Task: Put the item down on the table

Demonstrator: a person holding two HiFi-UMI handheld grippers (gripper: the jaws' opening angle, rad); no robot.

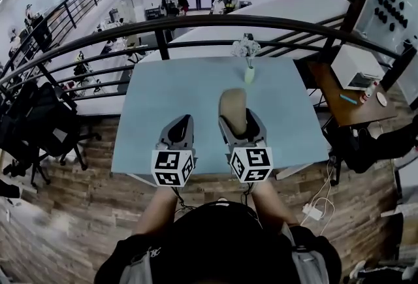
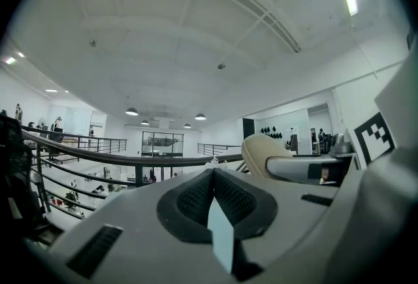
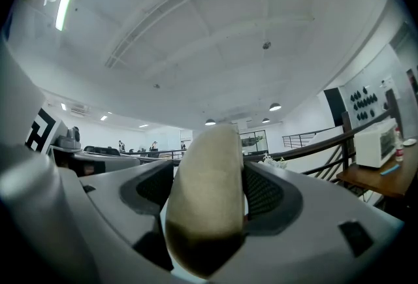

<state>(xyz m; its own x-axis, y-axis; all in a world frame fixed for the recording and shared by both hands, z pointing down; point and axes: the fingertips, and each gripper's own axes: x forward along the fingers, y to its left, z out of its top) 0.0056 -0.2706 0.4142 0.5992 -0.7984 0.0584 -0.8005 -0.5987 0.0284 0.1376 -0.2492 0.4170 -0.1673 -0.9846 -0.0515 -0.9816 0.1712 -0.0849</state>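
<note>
A beige oblong item (image 1: pixel 233 108) with a dark underside stands up between the jaws of my right gripper (image 1: pixel 239 125), which is shut on it above the light blue table (image 1: pixel 171 90). In the right gripper view the item (image 3: pixel 208 185) fills the gap between the black pads (image 3: pixel 264 192) and pokes out past them. My left gripper (image 1: pixel 181 128) hovers beside it to the left, shut with nothing in it; its pads (image 2: pixel 196 196) meet at the tips. From the left gripper view the item (image 2: pixel 260 149) shows at the right.
A small vase of white flowers (image 1: pixel 247 59) stands at the table's far edge. A dark railing (image 1: pixel 196 25) runs behind the table. To the right is a wooden side table (image 1: pixel 346 106) with a white box (image 1: pixel 356 66). Dark chairs (image 1: pixel 39 126) stand at the left.
</note>
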